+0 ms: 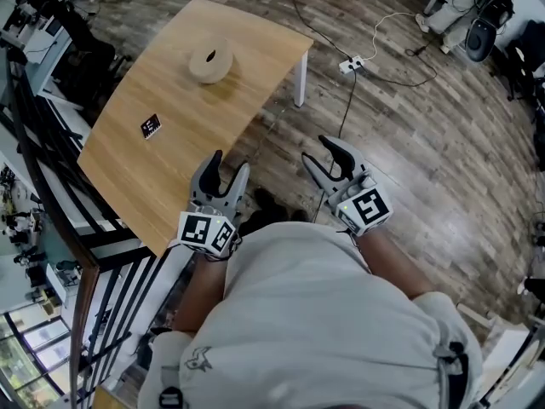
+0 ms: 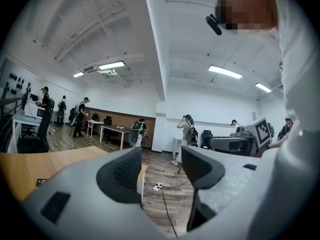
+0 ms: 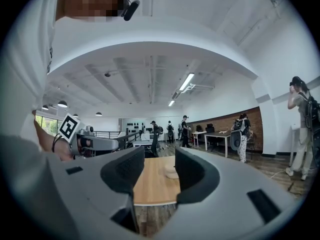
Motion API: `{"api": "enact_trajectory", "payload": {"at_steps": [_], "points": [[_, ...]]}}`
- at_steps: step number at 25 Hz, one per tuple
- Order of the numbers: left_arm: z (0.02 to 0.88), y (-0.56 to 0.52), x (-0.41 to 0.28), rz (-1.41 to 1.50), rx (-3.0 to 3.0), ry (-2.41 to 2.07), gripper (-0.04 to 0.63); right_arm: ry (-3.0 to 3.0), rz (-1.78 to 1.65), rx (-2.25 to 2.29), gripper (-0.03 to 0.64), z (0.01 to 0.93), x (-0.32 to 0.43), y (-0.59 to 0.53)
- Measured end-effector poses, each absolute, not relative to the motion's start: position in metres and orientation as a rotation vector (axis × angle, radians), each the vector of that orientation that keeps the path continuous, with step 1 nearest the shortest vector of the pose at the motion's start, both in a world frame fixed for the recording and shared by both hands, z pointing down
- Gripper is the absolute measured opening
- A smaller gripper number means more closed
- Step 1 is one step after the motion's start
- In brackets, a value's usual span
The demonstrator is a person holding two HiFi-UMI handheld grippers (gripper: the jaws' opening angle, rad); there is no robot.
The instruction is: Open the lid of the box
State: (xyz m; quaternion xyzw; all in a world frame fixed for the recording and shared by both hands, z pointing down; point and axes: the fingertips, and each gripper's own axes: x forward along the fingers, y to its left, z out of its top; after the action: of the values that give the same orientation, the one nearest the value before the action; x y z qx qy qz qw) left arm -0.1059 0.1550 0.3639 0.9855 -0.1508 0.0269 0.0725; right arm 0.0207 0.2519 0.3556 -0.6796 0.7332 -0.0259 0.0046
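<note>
Your left tongs (image 1: 230, 164) stand with jaws apart and nothing between them, at lower centre of the head view by the near edge of the table (image 1: 128, 169). Your right tongs (image 1: 317, 150) are spread wide and empty, over the wooden floor (image 1: 409, 160) just right of the table. The round box (image 1: 210, 61) sits on the table at upper left, well apart from both tongs. A small black card (image 1: 152, 126) lies on the table, nearer you than the box.
</note>
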Motion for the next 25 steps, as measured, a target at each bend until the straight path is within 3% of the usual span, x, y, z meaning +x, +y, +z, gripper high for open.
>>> {"api": "enact_trajectory", "payload": {"at_steps": [12, 25], "points": [[0.373, 0.09, -0.06, 0.058, 2.957, -0.398, 0.242, 2.299, -0.119, -2.14, 0.199, 0.369, 0.051, 0.19], [0.367, -0.051, -0.027, 0.047, 2.955, -0.432, 0.242, 2.432, -0.16, -2.003, 0.199, 0.369, 0.06, 0.024]]}}
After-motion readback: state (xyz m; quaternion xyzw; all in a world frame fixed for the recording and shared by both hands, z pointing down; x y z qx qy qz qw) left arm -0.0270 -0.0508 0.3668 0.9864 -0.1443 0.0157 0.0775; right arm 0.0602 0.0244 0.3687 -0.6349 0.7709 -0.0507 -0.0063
